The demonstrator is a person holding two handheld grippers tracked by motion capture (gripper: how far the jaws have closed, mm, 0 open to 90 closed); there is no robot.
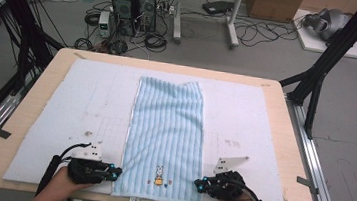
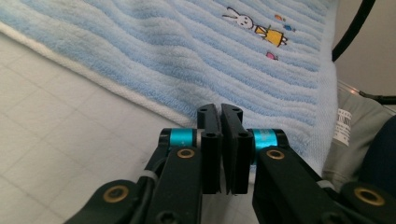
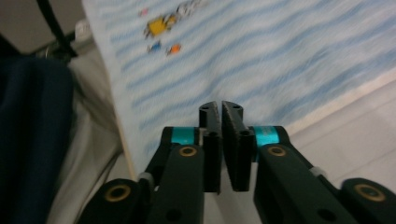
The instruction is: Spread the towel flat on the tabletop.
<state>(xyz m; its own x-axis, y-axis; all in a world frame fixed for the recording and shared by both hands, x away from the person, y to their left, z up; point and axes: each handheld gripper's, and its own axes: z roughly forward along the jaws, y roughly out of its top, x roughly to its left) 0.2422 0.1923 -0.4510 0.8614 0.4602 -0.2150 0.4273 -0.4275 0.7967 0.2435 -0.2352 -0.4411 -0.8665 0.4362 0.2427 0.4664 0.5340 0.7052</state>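
Note:
A light blue ribbed towel (image 1: 166,129) lies flat and lengthwise down the middle of the white mat (image 1: 85,106), with a small rabbit embroidery (image 1: 159,175) near its close end. My left gripper (image 1: 117,172) lies just left of the towel's near corner, pointing at its edge. My right gripper (image 1: 198,184) mirrors it at the right edge. In the left gripper view the towel (image 2: 187,56) lies just beyond my left gripper (image 2: 220,112), whose jaws stand almost together with nothing between them. The right gripper view shows my right gripper (image 3: 220,108) the same way before the towel (image 3: 261,56).
The mat covers most of a wooden table (image 1: 288,157), whose near edge runs just under both hands. Black frame posts (image 1: 320,70) stand at the table's far corners. Computers and cables (image 1: 135,10) sit on the floor beyond.

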